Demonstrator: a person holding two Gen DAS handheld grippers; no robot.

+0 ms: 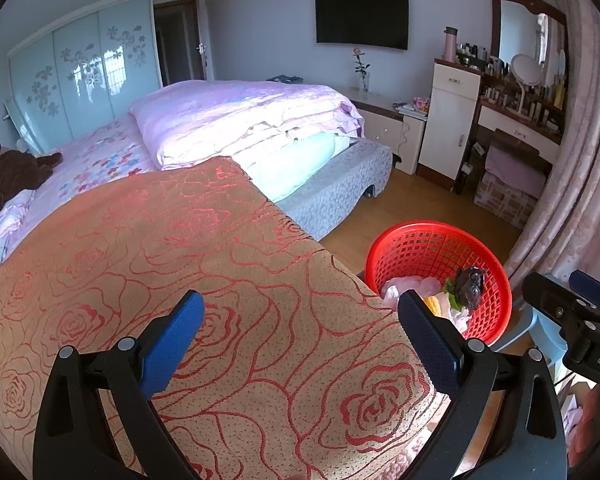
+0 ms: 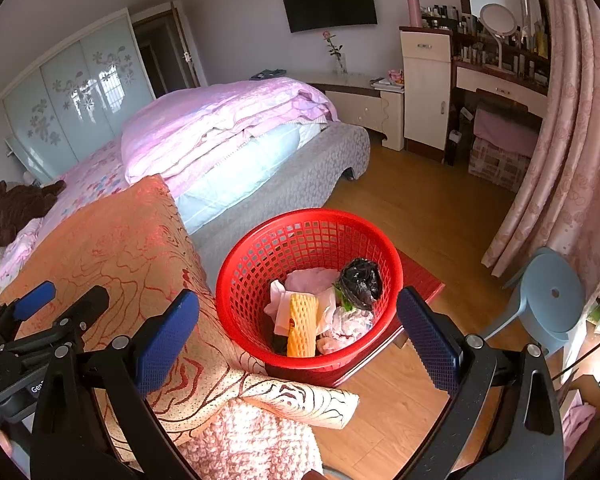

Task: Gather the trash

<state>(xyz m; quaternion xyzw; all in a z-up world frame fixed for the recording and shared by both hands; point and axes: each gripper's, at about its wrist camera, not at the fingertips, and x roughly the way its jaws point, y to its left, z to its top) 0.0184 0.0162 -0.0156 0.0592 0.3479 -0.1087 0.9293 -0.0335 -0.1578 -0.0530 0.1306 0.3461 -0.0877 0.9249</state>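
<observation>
Our right hand-held gripper (image 2: 298, 332) stands wide open with nothing between its blue pads, and it looks straight down and forward into the red basket (image 2: 236, 280), which lies just ahead and below it. Our left hand-held gripper (image 1: 300, 334) is equally spread and empty, hovering over the rose-patterned cloth (image 1: 220, 280); from there the basket sits off to the right, past the cloth's edge, so the right hand is clearly the nearer one.

Inside the basket lie a yellow foam sleeve (image 2: 302, 326), its long axis running roughly away from us, some crumpled pale paper (image 2: 346, 326) and a black bag (image 2: 360, 282) (the trash appears already gathered). We see no loose litter on the cloth or on the wooden floor (image 2: 420, 208), so we judge the collecting nearly done.

The basket stands on a low red stand (image 2: 420, 276), its near rim touching or just beside the draped cloth on the left; we cannot tell which. To the right the floor is open up to the blue stool (image 2: 556, 300), with the bed (image 2: 260, 140) well behind.
</observation>
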